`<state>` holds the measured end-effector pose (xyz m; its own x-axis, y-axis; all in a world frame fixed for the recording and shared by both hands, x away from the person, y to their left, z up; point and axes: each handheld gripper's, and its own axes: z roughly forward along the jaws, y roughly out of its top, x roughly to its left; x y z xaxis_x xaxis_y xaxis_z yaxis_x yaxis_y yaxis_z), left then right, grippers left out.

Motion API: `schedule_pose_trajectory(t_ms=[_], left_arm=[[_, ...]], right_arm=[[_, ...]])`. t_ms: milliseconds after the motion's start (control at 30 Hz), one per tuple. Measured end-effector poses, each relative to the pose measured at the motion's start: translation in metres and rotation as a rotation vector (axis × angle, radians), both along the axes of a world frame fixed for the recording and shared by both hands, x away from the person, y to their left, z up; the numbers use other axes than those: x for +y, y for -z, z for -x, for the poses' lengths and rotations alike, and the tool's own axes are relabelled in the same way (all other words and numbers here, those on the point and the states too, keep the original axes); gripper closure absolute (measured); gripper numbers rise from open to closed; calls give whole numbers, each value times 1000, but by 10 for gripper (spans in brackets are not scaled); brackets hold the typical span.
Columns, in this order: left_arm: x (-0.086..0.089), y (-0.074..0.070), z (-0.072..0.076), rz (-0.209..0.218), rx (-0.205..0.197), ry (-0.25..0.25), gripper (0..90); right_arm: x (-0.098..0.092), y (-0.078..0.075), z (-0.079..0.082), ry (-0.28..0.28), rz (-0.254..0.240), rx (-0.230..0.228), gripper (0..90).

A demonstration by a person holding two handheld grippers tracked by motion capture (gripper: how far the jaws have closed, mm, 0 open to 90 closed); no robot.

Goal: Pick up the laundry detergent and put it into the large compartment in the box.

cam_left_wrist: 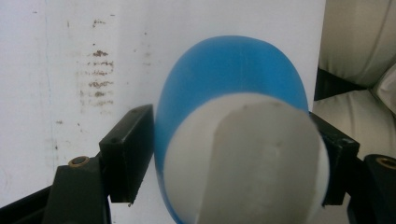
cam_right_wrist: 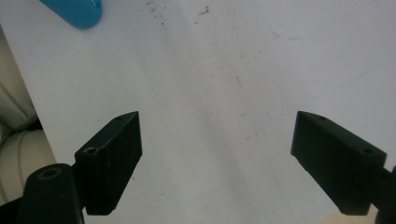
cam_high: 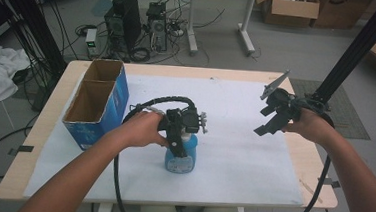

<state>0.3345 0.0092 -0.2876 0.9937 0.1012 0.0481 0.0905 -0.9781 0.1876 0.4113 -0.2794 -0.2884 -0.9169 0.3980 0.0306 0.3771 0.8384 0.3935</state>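
My left gripper (cam_left_wrist: 233,154) is clamped on blue bottle (cam_left_wrist: 233,88), frame ctr; high view adds box (cam_high: 97,102) upper left. Right gripper (cam_right_wrist: 217,154) jaws apart over white sheet (cam_right_wrist: 210,70).

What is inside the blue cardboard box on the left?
The blue cardboard box is open-topped, with two compartments showing bare brown inner walls. Their bottoms are hidden, so contents cannot be ruled out.

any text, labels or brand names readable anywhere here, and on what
No text can be read.
Blue bottle: a pale label patch on its front, too blurred to read.
Blue cardboard box: a small light mark low on its side, too small to read.
White table cover: smudges and faint pen lines, no words.
Brown cartons on the floor behind: no legible print.
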Motion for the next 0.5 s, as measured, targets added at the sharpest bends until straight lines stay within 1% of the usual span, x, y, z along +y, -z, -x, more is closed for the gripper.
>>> schedule_pose_trajectory(t_ms=[100,133,433,500], left_arm=[[0,0,0,3,4,-3,282],[0,0,0,3,0,1,284],[0,0,1,5,4,0,324],[0,0,0,5,0,4,324]], right_arm=[[0,0,0,1,1,0,163],[0,0,0,1,1,0,163],[1,0,0,1,1,1,163],[1,0,0,0,0,0,164]])
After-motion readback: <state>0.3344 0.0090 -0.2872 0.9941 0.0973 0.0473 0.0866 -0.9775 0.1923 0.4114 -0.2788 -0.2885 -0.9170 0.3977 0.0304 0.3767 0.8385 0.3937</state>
